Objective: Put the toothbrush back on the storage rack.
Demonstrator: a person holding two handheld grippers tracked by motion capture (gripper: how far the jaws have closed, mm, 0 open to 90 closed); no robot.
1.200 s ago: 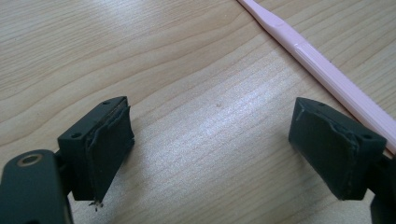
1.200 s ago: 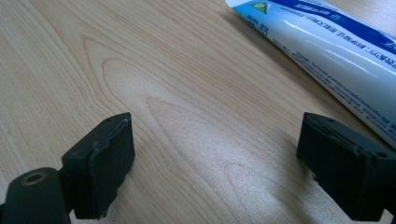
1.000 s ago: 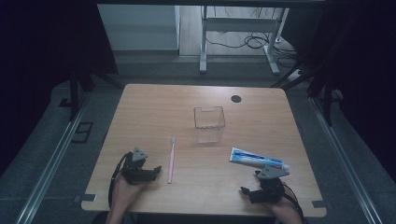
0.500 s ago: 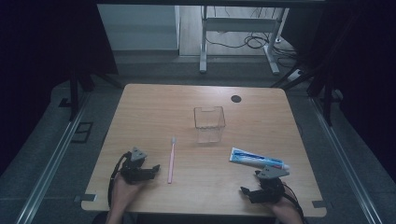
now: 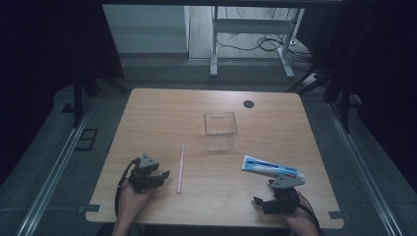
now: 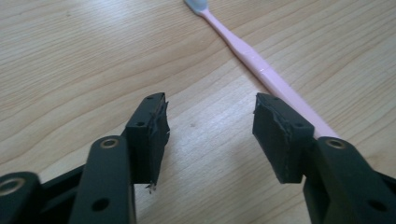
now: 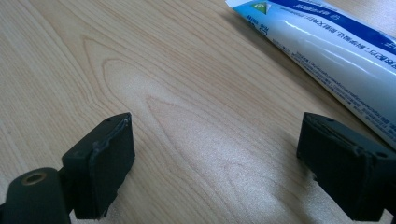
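A pink toothbrush (image 5: pixel 180 168) lies on the wooden table (image 5: pixel 162 113), bristle end pointing away from me. My left gripper (image 5: pixel 161 175) rests just to its left; in the left gripper view the toothbrush (image 6: pixel 261 70) runs past the right jaw, outside the gap. The left gripper (image 6: pixel 210 135) is open and its jaws have just been closing, with only bare wood between them. A white and blue toothpaste tube (image 5: pixel 269 167) lies at the right. My right gripper (image 5: pixel 262 203) sits in front of the tube, open wide over bare wood (image 7: pixel 215 158), the tube (image 7: pixel 327 46) beyond its right jaw.
A clear plastic box (image 5: pixel 221 129) stands upright in the middle of the table, beyond both items. A small black disc (image 5: pixel 248 103) lies near the far edge. The table's front edge is close under both hands.
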